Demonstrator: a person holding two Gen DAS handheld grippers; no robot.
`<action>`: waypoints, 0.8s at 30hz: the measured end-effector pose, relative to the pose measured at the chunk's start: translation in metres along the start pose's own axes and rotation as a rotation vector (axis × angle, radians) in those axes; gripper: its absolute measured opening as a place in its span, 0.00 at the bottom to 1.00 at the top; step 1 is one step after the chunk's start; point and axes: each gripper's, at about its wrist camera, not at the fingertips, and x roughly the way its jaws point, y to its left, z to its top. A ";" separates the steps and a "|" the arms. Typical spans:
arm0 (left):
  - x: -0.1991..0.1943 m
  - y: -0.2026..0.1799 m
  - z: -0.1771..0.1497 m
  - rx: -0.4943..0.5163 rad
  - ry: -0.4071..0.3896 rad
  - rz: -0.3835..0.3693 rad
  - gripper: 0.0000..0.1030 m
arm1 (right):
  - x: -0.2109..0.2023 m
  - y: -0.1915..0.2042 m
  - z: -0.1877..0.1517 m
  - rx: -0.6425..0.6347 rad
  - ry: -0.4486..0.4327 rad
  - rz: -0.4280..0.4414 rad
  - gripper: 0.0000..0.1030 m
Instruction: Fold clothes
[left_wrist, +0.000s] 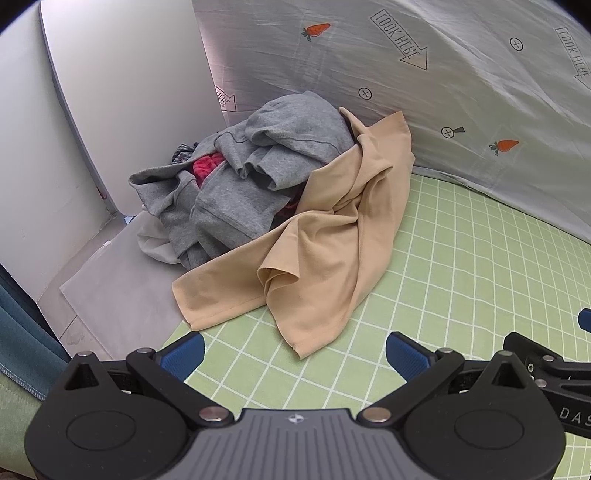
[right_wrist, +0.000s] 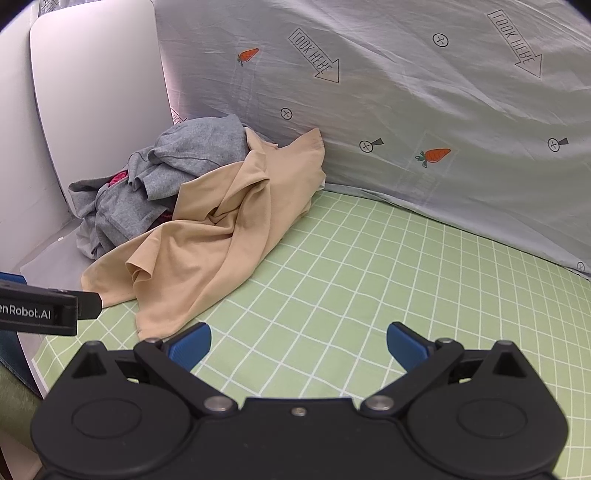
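We see a tan shirt lying crumpled on the green checked bed. Its long side runs from the near hem up toward the gray blanket. A gray sweater is piled beside it. Our left tongs and right tongs are wide open, holding nothing.

I see a bed covered by a light green sheet with a white grid pattern. Along its far edge a big pale grey quilt printed with carrots and arrows lies bunched up. Toward the far left corner sits a heap of clothes: a beige cotton garment spreads onto the sheet, with a crumpled grey knit sweatshirt piled behind it, beside a flat grey cloth at the left edge.
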 end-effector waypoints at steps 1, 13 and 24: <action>0.000 0.000 0.000 0.001 0.000 0.000 1.00 | 0.000 0.000 0.000 0.001 0.000 -0.002 1.00; 0.000 -0.002 -0.003 0.006 -0.005 0.002 1.00 | 0.000 0.000 0.000 0.000 0.000 -0.006 0.99; 0.000 -0.002 -0.003 0.002 -0.004 0.001 1.00 | -0.002 0.001 -0.001 -0.005 0.001 -0.008 1.00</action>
